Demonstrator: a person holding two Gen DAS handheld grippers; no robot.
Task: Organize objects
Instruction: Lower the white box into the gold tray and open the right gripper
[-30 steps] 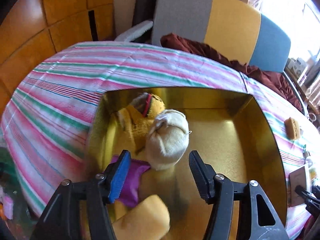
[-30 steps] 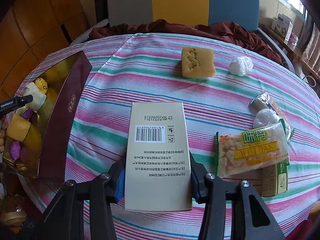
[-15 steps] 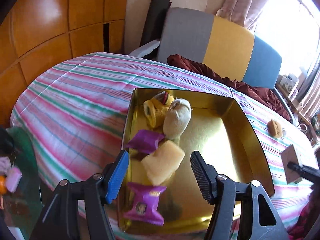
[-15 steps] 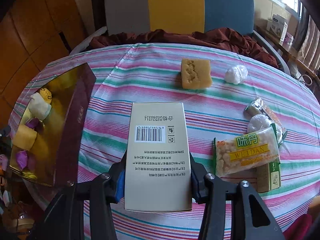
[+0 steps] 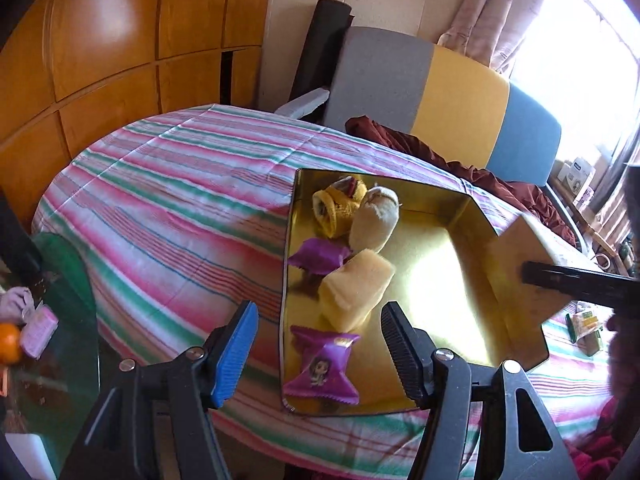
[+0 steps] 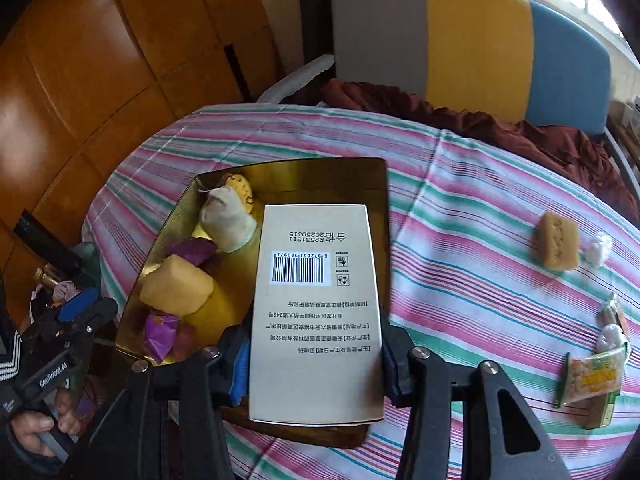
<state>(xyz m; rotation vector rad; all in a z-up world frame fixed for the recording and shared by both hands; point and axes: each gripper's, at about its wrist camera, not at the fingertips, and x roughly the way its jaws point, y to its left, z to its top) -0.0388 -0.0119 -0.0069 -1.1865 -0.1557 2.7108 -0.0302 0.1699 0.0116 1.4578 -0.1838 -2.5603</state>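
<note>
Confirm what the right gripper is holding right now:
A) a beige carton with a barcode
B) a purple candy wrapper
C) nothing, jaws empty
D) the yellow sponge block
A: in the right wrist view the right gripper has both pads pressed against the sides of the beige carton, barcode face up, held over the gold tray.

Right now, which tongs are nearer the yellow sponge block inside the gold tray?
Left, though it's a close call. The left tongs hang open and empty just short of the sponge block in the gold tray. The right tongs hold a box over the tray beside the sponge block.
</note>
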